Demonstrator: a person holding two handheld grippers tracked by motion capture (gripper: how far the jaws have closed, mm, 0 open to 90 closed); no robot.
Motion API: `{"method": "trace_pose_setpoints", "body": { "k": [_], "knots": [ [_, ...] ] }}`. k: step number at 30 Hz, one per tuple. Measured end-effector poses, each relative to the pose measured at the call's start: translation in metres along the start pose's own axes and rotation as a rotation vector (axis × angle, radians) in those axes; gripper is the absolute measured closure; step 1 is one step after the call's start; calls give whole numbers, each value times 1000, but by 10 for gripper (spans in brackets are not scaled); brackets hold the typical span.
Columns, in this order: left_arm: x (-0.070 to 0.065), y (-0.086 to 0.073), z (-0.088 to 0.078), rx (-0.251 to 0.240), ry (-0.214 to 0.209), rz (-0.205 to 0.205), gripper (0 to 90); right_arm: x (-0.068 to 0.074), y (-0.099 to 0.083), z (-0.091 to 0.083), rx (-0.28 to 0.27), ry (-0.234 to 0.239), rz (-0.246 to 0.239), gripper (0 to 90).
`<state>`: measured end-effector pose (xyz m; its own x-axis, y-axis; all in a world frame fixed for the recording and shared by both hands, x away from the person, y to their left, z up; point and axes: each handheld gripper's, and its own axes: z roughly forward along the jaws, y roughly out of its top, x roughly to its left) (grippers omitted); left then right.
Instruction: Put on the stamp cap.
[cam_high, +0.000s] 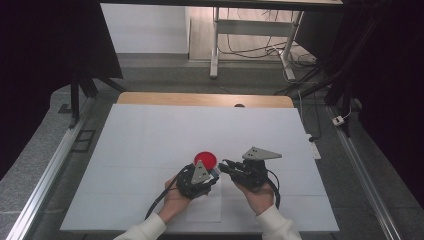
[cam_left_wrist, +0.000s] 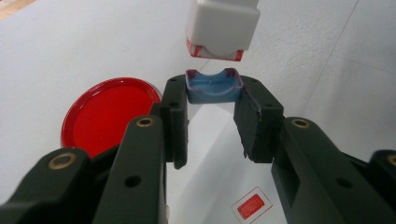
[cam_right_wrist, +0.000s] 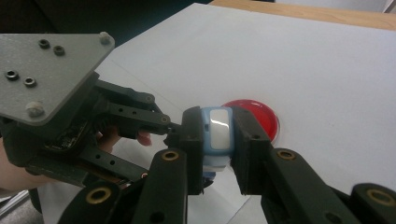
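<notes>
At the lower centre of the high view, the left gripper and right gripper meet over the white sheet; the left is clamped on a blue cap; the right pinches a small white box; a red lid lies just above them.

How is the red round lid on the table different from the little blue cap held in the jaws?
The red lid is a round disc; the blue cap is squarish with rounded corners. The red lid lies flat on the white sheet, touched by nothing, while the blue cap is held up off it, pinched between the jaws of the left gripper. The red lid looks clearly wider than the blue cap. Both are shallow, with a raised rim.
</notes>
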<state>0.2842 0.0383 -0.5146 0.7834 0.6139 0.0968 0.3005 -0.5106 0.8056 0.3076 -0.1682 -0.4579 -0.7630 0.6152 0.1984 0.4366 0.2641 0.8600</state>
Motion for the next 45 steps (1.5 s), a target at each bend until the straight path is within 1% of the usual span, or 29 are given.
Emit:
{"method": "trace_pose_setpoints", "body": {
  "k": [8, 12, 25, 35, 38, 45],
  "knots": [
    [0, 0, -1, -7, 6, 2, 655, 2, -1, 3, 10, -11, 22, 748],
    [0, 0, -1, -8, 9, 4, 655, 4, -1, 4, 6, -14, 25, 748],
    [-1, 0, -2, -12, 16, 6, 654, 5, -1, 6, 23, -9, 29, 748],
    [-3, 0, -2, -17, 36, 28, 655, 5, -2, 7, 28, -10, 36, 748],
    [-3, 0, -2, -17, 43, 42, 655, 5, -2, 7, 27, -10, 43, 748],
    [-4, 0, -2, -16, 49, 49, 656, 5, -2, 7, 34, -10, 50, 748]
  ]
}}
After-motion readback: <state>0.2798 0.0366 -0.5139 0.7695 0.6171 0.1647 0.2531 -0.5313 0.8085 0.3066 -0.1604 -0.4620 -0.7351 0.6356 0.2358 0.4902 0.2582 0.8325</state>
